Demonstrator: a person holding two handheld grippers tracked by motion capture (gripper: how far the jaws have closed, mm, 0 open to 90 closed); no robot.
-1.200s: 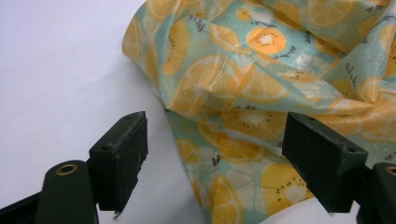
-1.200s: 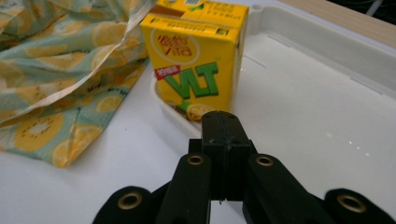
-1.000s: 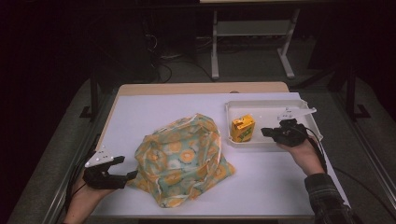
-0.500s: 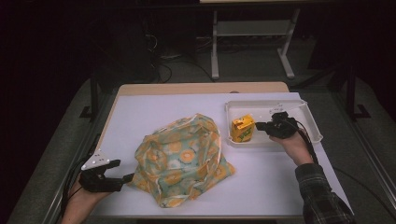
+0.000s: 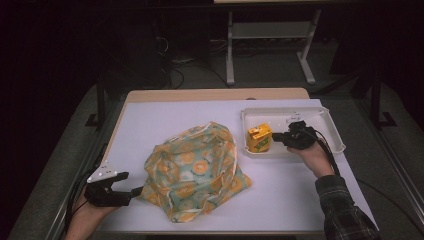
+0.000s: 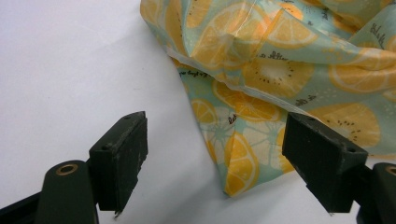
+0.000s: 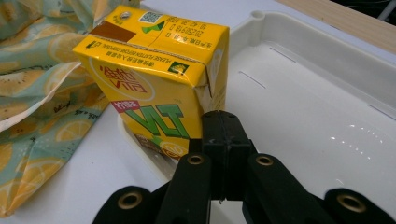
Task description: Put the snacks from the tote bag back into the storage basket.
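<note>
Right gripper (image 7: pixel 219 140) jaws pressed together, nothing between them, tips right up against the lower corner of the yellow juice carton (image 7: pixel 154 88); whether they touch it I can't tell. In the high view the carton (image 5: pixel 259 138) stands upright at the left end of the white tray (image 5: pixel 330 131), right of centre in the frame, with the right gripper (image 5: pixel 276 136) just to its right, coming in level.

Left gripper (image 6: pixel 215 158) jaws spread wide, straddling the bottom corner of the lemon-print bag (image 6: pixel 280 70), pads not on it. High view: left gripper (image 5: pixel 134 191) sits lower left, at the bag's (image 5: pixel 195 170) left edge.

Risks as I see them:
- Closed tips will only push the carton. A shove low on the corner could tip it or slide it against the tray wall beside it.
- If I want a grasp, I have to back off and open first; opening this close could knock the box.
- The bag corner lies flat and thin on the table (image 5: pixel 150 120). Closing the left jaws may catch one layer only, or slip off.

Pose: right forearm enters lower right, hand over the tray's near rim. Left hand low, near the table's front edge, gripper pointing right.
</note>
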